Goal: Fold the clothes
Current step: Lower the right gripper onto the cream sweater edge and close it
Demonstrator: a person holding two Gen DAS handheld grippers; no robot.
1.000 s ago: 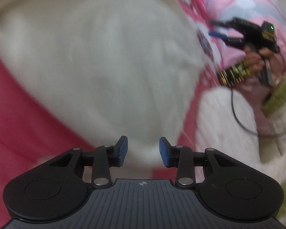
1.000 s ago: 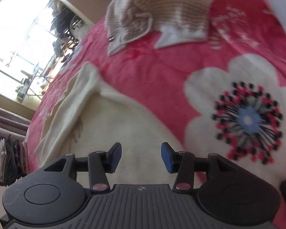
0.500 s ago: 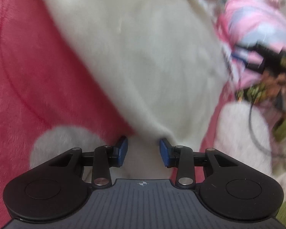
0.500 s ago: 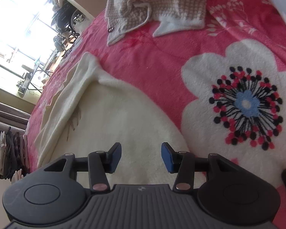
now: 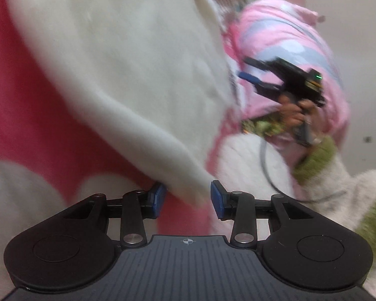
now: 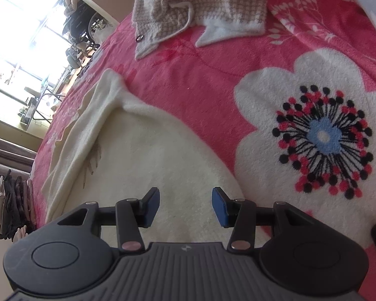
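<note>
Two garments lie on one pink flowered blanket (image 6: 213, 75): one cream sweater (image 6: 150, 155) and, beyond it, one checked brown-and-white top (image 6: 213, 2). Two grippers: the left (image 5: 186, 195) and the right (image 6: 185, 204).

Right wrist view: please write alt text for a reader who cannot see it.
The open right gripper hovers over a cream garment spread on a pink floral blanket. A checked garment lies crumpled farther away; a bright window is at left.
</note>
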